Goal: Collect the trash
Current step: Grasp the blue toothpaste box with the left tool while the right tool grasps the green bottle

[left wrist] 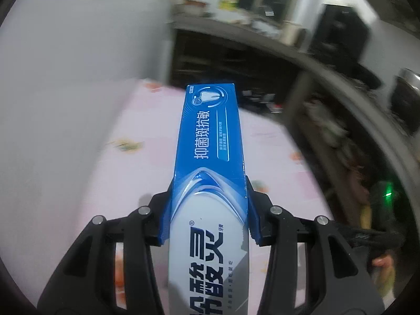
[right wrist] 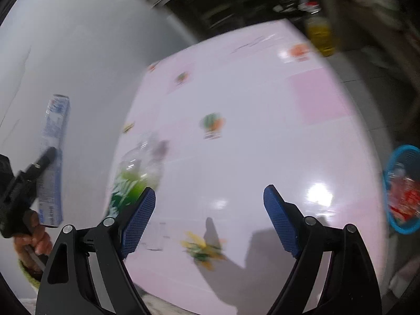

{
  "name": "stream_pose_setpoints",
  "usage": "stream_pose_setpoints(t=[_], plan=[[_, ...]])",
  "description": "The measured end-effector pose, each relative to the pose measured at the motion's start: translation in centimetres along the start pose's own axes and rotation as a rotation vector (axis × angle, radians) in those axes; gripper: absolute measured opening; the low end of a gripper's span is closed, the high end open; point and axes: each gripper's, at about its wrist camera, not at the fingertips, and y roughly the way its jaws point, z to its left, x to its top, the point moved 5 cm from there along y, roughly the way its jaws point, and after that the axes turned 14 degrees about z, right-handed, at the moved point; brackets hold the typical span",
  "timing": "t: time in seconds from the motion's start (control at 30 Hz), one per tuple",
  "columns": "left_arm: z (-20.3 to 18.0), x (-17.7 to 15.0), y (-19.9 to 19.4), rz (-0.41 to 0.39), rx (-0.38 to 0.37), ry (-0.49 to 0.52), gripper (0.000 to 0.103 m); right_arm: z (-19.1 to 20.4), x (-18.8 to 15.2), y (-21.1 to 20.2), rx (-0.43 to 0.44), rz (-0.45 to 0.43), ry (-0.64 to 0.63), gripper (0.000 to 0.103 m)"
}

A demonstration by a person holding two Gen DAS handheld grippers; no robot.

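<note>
Fingers of left gripper (left wrist: 208,210) clamp the toothpaste box (left wrist: 210,141), held lifted above the pink tabletop (left wrist: 275,152). Right gripper (right wrist: 208,204) fingers spread wide, empty; plastic bottle (right wrist: 136,168) lies near tabletop's left edge.

Toothpaste box (left wrist: 210,157), left wrist view: white Chinese characters 抑菌斑抗敏 run lengthwise on blue upper face, toward 12 o'clock end. Tooth emblem above them, at far end. Small lines of print beside characters, too fine to read. Large dark characters on white lower part with ® mark, cut off by frame edge. Right wrist view: same box's print blurred, unreadable.
</note>
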Motion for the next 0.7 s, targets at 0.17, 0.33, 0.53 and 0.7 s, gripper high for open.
stream_pose_setpoints(t=[0.17, 0.33, 0.53, 0.7], plan=[[5.4, -3.1, 4.4, 0.123, 0.101, -0.105, 0.044, 3.8, 0.5, 4.4, 0.087, 0.107, -0.051, 0.082], [6.7, -4.8, 8.1, 0.209, 0.089, -0.143, 0.043, 4.6, -0.2, 5.1, 0.121, 0.131, -0.060, 0.082], [4.1, -5.8, 9.2, 0.246, -0.029, -0.111, 0.043, 4.6, -0.1, 4.9, 0.121, 0.120, -0.044, 0.082], [0.8, -7.0, 9.6, 0.284, -0.155, -0.080, 0.043, 4.9, 0.1, 5.2, 0.124, 0.130, -0.042, 0.082]])
